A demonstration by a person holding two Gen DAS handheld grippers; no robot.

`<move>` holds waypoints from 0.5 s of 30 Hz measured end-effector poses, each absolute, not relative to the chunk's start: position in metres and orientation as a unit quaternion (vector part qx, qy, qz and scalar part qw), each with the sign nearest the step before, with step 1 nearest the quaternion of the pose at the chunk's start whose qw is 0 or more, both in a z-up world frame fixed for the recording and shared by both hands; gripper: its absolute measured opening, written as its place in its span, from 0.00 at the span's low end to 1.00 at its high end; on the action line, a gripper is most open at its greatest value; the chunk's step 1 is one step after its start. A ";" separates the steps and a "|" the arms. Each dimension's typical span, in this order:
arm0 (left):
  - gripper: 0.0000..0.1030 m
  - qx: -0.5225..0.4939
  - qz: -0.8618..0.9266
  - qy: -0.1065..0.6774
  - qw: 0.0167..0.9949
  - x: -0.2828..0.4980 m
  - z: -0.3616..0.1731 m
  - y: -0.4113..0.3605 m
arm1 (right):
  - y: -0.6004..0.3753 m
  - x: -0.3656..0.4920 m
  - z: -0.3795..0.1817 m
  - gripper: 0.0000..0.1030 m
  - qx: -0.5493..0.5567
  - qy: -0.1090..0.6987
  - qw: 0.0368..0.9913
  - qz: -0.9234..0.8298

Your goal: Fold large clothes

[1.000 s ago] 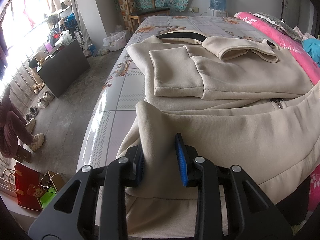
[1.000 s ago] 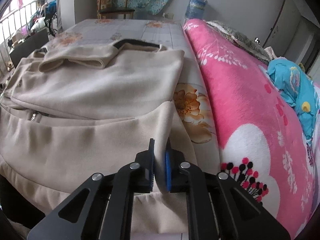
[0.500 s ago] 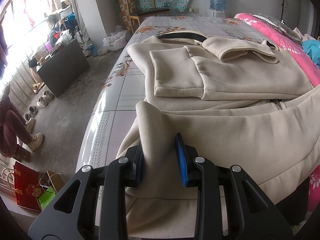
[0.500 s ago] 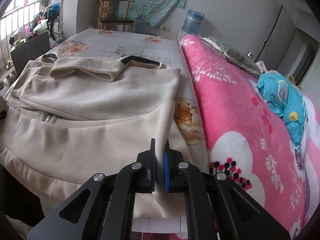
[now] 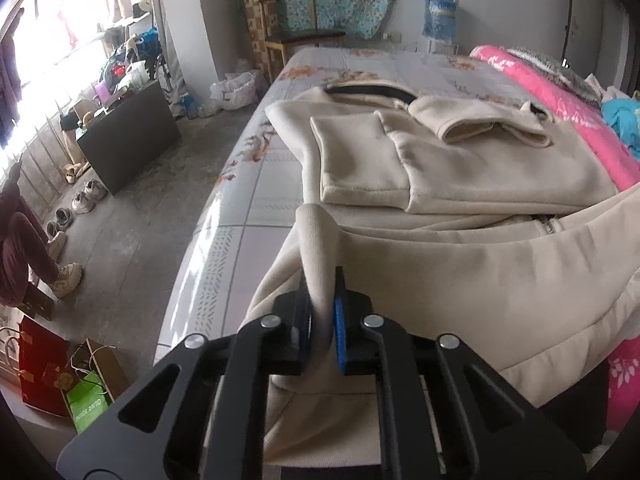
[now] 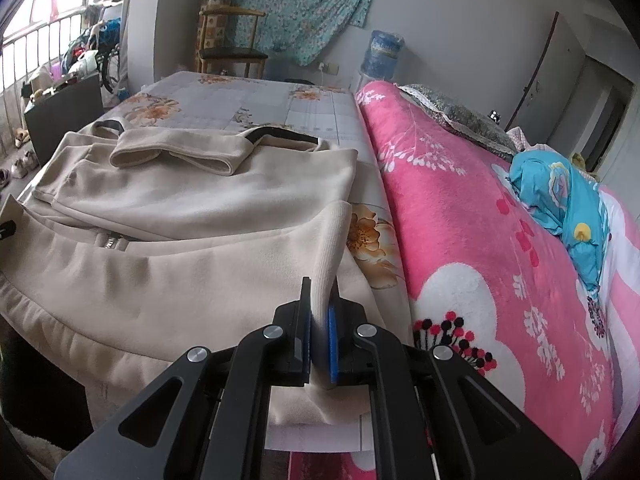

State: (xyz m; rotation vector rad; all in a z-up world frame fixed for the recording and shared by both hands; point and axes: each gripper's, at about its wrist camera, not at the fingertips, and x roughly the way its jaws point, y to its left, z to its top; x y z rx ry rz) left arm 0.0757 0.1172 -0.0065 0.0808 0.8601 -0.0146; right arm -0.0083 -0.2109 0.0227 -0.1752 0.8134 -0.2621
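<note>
Left gripper [image 5: 322, 316]: black two-finger tool with blue pads; its jaws are closing onto a raised ridge of ribbed hem cloth, which the pads already pinch at the garment's left corner.
Right gripper [image 6: 319, 330]: jaws drawn nearly together, clamped on the ribbed hem at the opposite corner.
Garment: a large beige fleece zip-front jacket [image 5: 460, 184], spread across the flower-print bedsheet [image 5: 256, 184], sleeves already folded in over the chest, dark collar at the far end, bottom hem nearest the tools.
Feel, I'd judge: soft, thick and limp, fairly weighty for cloth; it should sag between the two holds and not slip much.
Where to hold: the ribbed hem corners, as now; that band is firmer than the fleece.
Risk: the folded sleeves could slide loose when the hem is carried over.
Nearby: a pink plush blanket [image 6: 460, 208] just beside the jacket.
</note>
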 end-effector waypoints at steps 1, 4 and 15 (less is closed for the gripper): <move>0.08 0.040 -0.008 0.411 0.911 0.072 -0.003 0.117 | -0.212 -0.011 0.024 0.06 -0.082 0.391 0.908 -0.127; 0.07 0.044 -0.009 0.395 0.918 0.062 0.004 0.116 | -0.214 -0.019 0.027 0.06 -0.071 0.384 0.912 -0.125; 0.06 0.045 -0.019 0.333 0.942 0.018 0.034 0.116 | -0.220 -0.047 0.039 0.06 -0.047 0.358 0.924 -0.129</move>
